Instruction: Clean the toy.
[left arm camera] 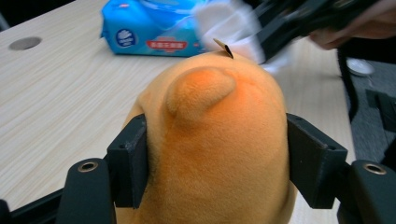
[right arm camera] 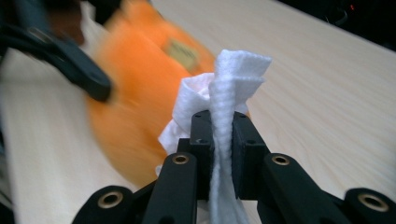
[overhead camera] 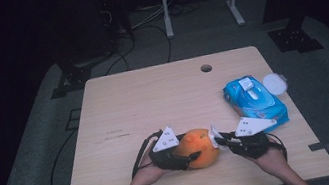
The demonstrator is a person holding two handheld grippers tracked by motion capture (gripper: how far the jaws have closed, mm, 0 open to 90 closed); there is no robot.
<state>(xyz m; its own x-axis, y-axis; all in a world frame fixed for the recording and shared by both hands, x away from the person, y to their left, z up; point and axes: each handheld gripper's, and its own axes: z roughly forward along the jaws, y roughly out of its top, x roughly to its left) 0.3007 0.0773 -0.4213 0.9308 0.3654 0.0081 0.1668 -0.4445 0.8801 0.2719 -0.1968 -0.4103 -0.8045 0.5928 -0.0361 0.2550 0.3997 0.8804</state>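
Fingers of the left gripper (overhead camera: 194,157) clamp both sides of one orange plush toy (overhead camera: 198,147), which sits on the worktop (overhead camera: 153,99) near its front edge, between the two hands. Moving right, the right gripper (overhead camera: 217,140) pinches one folded white wipe (right arm camera: 224,102) tight and presses it against the toy's top, just beside a small tag (left arm camera: 225,47). Further right, well clear of the action, lies one blue wipe pack (overhead camera: 254,100) with its flap up, and one round white lid (overhead camera: 275,83) touching its far corner. One hole (overhead camera: 206,68) sits at the back.
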